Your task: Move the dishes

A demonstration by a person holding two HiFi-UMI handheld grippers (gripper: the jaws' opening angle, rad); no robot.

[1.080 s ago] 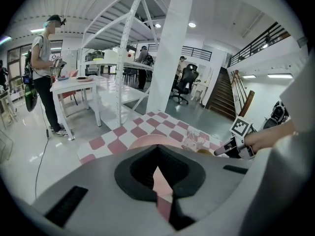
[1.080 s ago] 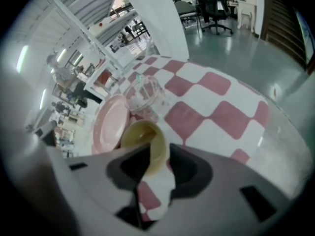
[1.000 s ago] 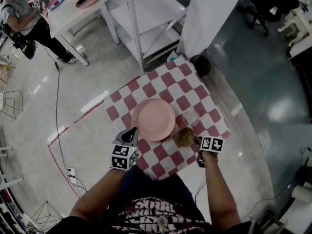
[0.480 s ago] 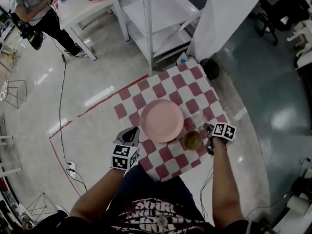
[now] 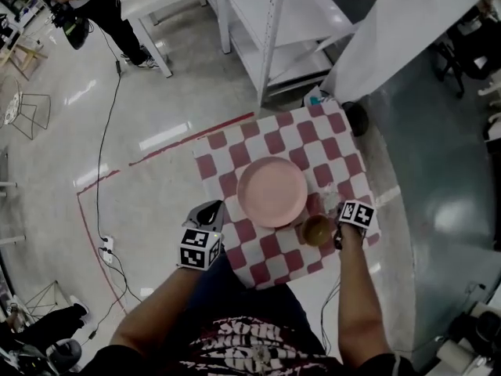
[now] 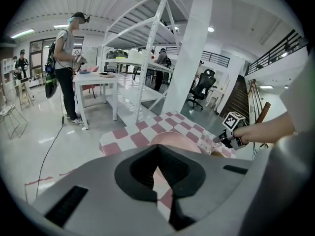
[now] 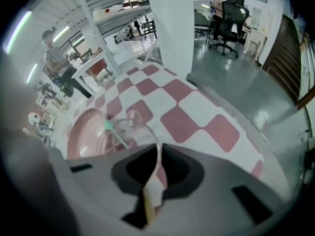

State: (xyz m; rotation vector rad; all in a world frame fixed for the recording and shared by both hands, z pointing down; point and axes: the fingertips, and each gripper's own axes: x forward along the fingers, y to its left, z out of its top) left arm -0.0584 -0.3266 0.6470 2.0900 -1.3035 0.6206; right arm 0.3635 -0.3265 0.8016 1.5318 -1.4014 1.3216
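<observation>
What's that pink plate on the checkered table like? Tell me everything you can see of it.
The pink plate is round and shallow with a low raised rim, smooth, maybe plastic. It is empty and lies flat near the middle of the red-and-white checkered table. A brownish cup sits close by its edge.

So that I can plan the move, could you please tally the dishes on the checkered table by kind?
Pink plate: 1
Clear glass: 1
Brown bowl: 1
Total: 3
</observation>
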